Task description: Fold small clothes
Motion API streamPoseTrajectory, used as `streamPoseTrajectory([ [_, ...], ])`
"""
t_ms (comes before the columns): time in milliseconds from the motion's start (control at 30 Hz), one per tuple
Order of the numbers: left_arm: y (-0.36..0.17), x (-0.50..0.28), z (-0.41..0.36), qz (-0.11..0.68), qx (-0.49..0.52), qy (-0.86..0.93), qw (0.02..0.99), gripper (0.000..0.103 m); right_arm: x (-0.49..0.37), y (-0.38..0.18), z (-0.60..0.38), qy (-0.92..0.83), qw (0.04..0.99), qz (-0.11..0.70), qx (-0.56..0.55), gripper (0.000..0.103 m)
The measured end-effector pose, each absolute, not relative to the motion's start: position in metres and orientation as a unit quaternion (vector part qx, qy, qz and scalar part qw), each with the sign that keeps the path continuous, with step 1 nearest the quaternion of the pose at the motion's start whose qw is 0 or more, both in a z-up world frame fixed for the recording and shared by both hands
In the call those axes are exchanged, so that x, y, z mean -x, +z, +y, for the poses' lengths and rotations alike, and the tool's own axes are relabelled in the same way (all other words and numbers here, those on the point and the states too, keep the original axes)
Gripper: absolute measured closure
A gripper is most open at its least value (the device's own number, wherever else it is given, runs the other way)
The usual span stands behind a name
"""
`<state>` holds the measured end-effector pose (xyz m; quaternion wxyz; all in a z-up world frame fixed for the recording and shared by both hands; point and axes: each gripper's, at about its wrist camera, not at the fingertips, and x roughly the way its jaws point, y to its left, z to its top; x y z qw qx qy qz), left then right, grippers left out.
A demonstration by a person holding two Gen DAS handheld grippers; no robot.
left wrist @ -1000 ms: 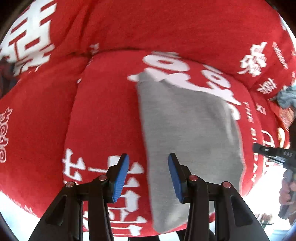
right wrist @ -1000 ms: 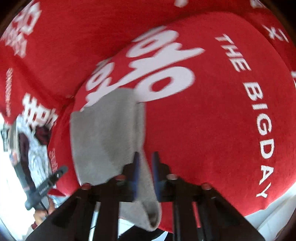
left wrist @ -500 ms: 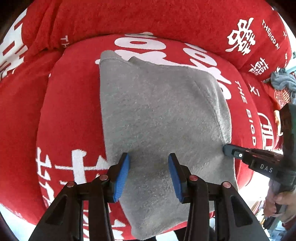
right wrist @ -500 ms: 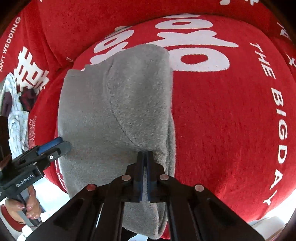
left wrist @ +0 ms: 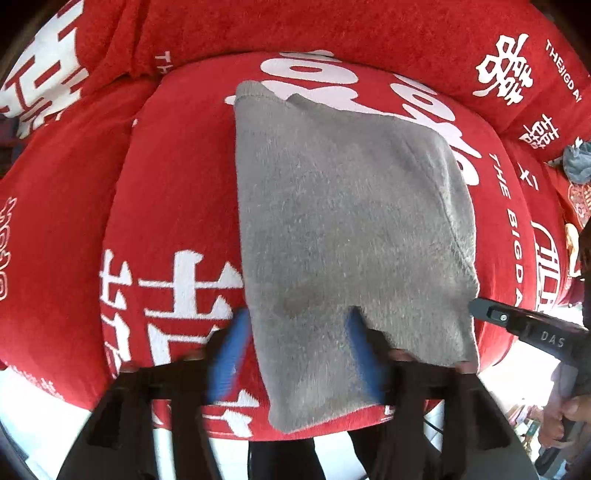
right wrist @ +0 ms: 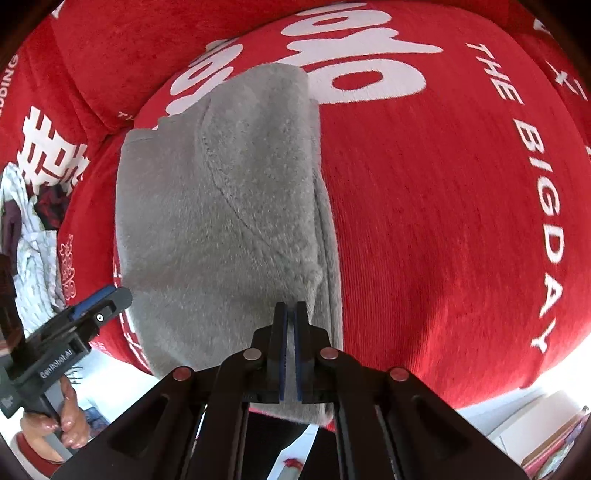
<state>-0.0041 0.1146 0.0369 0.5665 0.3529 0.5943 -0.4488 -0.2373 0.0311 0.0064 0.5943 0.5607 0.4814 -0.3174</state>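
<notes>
A grey fleece garment (left wrist: 343, 221) lies folded on a red seat cushion (left wrist: 166, 184) printed with white letters. My left gripper (left wrist: 299, 350) points straight down over the garment's near left edge. Its blue pads are blurred and its jaws are opening, with the cloth lying between them but not pressed. In the right wrist view the same garment (right wrist: 221, 221) shows a folded-over top layer. My right gripper (right wrist: 290, 314) is shut on the garment's near right edge. Its tip (left wrist: 480, 308) shows at that edge in the left wrist view, and the left gripper (right wrist: 110, 295) shows at the other side.
The red back cushion (left wrist: 332, 26) rises behind the seat. A pile of other clothes (right wrist: 26, 221) lies at the left, and a blue-grey cloth (left wrist: 576, 162) at the far right. A hand (right wrist: 62, 424) holds the left gripper's handle. Pale floor shows below the seat's front edge.
The grey garment has been folded over and laid flat on the cushion. Both grippers sank towards it. The left jaws have spread wider; the right ones have closed tight on the edge.
</notes>
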Motion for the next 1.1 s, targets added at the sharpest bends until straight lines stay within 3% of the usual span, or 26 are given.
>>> streamPoseTrajectory([
  [467,0.061,0.013,0.121,0.599,-0.380,-0.429,0.559,0.035,0.239,0.036,0.036,-0.318,0.584,0.487,-0.567,0.097],
  [533,0.063,0.012,0.122,0.601,-0.380,-0.425,0.560,0.035,0.237,0.031,0.030,-0.328,0.580,0.486,-0.566,0.078],
  [567,0.064,0.011,0.123,0.602,-0.380,-0.424,0.560,0.035,0.237,0.027,0.025,-0.333,0.579,0.481,-0.568,0.052],
  [600,0.065,0.011,0.124,0.603,-0.381,-0.421,0.561,0.035,0.237,0.022,0.020,-0.337,0.579,0.471,-0.574,0.042],
  [667,0.065,0.009,0.126,0.604,-0.385,-0.417,0.560,0.035,0.235,0.011,0.012,-0.333,0.575,0.460,-0.589,0.042],
  [700,0.065,0.009,0.127,0.604,-0.387,-0.415,0.560,0.035,0.234,0.002,0.009,-0.327,0.569,0.456,-0.601,0.047],
  [733,0.065,0.008,0.127,0.603,-0.389,-0.414,0.560,0.035,0.234,-0.004,0.007,-0.321,0.564,0.452,-0.612,0.058],
  [767,0.065,0.008,0.128,0.604,-0.391,-0.412,0.559,0.035,0.234,-0.010,0.007,-0.322,0.555,0.453,-0.619,0.090],
  [1100,0.069,0.004,0.130,0.609,-0.398,-0.401,0.557,0.035,0.255,-0.010,0.024,-0.343,0.528,0.464,-0.623,0.094],
])
